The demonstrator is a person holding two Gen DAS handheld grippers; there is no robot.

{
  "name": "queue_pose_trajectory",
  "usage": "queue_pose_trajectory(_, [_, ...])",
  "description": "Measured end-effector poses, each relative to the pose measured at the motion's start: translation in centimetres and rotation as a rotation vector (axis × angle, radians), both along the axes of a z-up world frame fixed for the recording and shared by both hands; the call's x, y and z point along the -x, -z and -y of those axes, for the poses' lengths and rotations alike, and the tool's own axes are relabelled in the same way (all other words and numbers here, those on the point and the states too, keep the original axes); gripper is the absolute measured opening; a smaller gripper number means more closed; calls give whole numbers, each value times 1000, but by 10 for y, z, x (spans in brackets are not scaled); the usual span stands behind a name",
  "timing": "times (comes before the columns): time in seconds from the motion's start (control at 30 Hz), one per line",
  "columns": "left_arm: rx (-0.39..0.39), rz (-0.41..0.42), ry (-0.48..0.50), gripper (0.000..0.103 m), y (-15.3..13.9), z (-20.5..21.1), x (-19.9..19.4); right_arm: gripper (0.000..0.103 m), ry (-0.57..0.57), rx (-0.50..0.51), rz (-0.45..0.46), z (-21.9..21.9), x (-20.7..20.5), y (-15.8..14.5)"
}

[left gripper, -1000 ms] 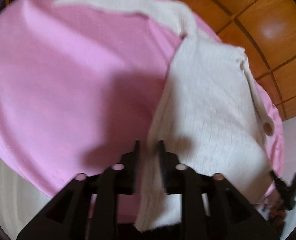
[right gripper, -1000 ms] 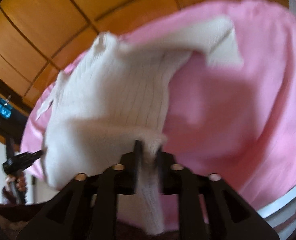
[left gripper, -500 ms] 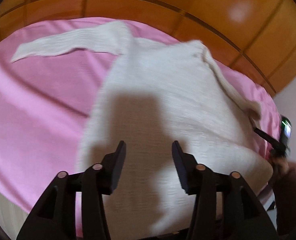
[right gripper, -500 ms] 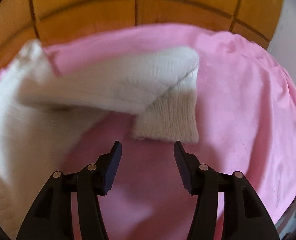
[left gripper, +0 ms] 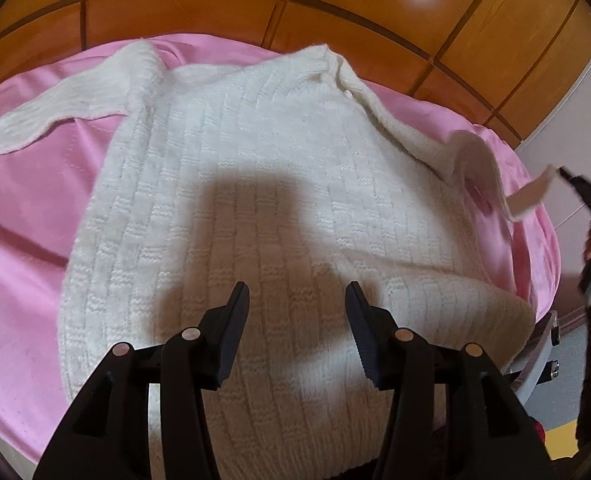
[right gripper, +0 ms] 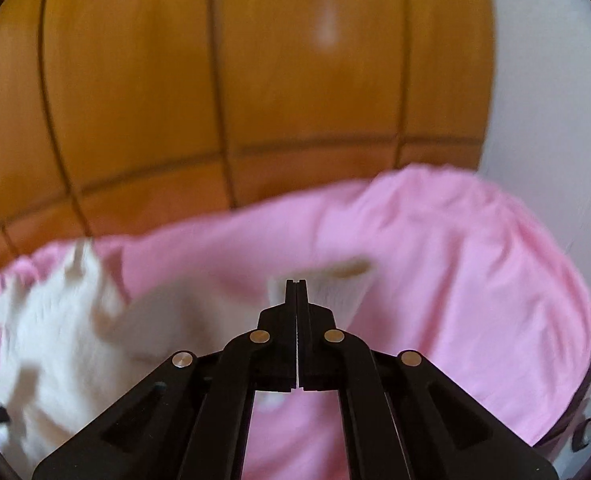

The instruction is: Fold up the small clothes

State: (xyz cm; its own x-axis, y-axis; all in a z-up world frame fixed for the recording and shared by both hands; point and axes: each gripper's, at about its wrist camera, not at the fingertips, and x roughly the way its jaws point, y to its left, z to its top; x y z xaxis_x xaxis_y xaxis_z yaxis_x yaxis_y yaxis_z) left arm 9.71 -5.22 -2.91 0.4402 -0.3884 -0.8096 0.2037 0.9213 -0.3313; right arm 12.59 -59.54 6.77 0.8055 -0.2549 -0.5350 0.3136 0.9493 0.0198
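Left gripper [left gripper: 296, 298]: we hold it spread over the near hem, nothing between the jaws.
Right gripper [right gripper: 296, 286]: pressed together; whether it pinches the sleeve cuff [right gripper: 327, 288] behind its tips, we can't tell through the blur.
White knit sweater [left gripper: 263, 184]: lying flat on the pink sheet [left gripper: 23, 208], one sleeve stretched far left.
Wooden panelling [left gripper: 335, 4]: beyond the sheet's far edge.

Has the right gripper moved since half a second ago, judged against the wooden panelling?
Yes. The right gripper has tilted upward: the wooden panelling now fills most of its view, and the pink sheet sits lower. Its fingers have shut.
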Motion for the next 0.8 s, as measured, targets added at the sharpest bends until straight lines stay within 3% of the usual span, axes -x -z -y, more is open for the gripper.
queue_pose_trajectory(0.1, [2, -5, 0, 50, 2, 2, -9, 0, 81, 50, 14, 26, -7, -20])
queue_pose_trajectory(0.2, [4, 5, 3, 50, 0, 4, -15, 0, 88, -39, -3, 50, -14, -17])
queue_pose_trajectory(0.3, [7, 11, 8, 51, -1, 7, -18, 2, 59, -46, -34, 48, -15, -5])
queue_pose_trajectory(0.33, [7, 9, 12, 51, -1, 8, -19, 11, 46, -64, -52, 48, -17, 3])
queue_pose_trajectory(0.4, [5, 8, 20, 51, 0, 10, -20, 66, 15, -75, -82, 41, -7, 19])
queue_pose_trajectory(0.47, [9, 6, 26, 51, 1, 12, -20, 68, -28, -98, -114, 33, 7, 35])
queue_pose_trajectory(0.6, [16, -1, 38, 51, 2, 17, -22, 68, -160, -114, -261, -1, 24, 82])
queue_pose_trajectory(0.73, [7, 14, 73, 51, -3, 31, -30, 68, -143, 69, -407, -28, 26, 139])
queue_pose_trajectory(0.8, [3, 25, 92, 52, -8, 40, -34, 68, -136, 82, -486, -25, 24, 164])
